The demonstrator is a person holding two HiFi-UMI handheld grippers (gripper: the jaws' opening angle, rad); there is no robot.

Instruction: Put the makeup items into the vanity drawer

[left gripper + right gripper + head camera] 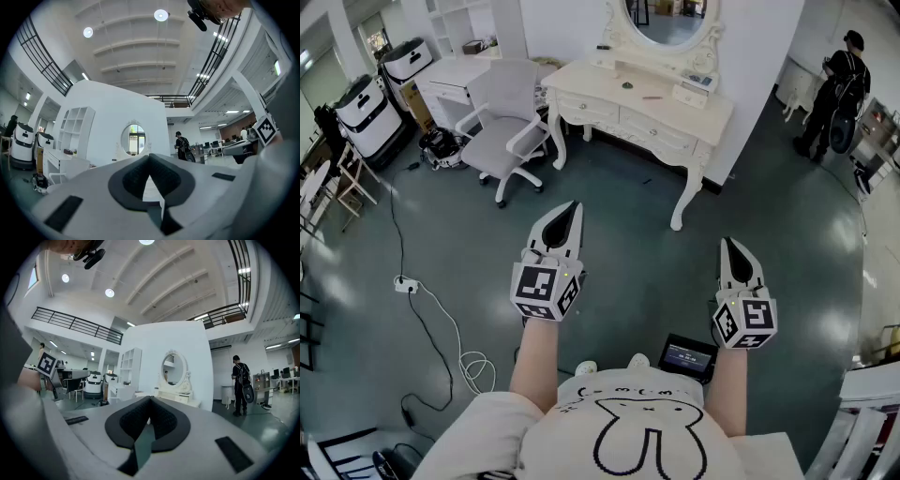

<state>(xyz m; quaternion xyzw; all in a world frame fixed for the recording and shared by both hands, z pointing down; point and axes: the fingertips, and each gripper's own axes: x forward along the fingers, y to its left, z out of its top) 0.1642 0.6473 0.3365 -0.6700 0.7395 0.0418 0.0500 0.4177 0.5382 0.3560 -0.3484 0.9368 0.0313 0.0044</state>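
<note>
Cream vanity (581,82), drawers (654,129) shut; makeup items (652,96) lying on top (one dark, one pink).

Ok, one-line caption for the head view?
Empty and shut, left gripper and right gripper point toward the cream vanity, not yet reached.

Bright, even indoor light in all views. Round ceiling lights (161,15) blow out at the top of both gripper views. Head view: soft glare streaks on the floor (825,244) at right, shadows faint. Gripper views: heavy fisheye, black corners, lines bent at edges. Left gripper (150,158) and right gripper (150,399) slightly soft near the lens.
</note>
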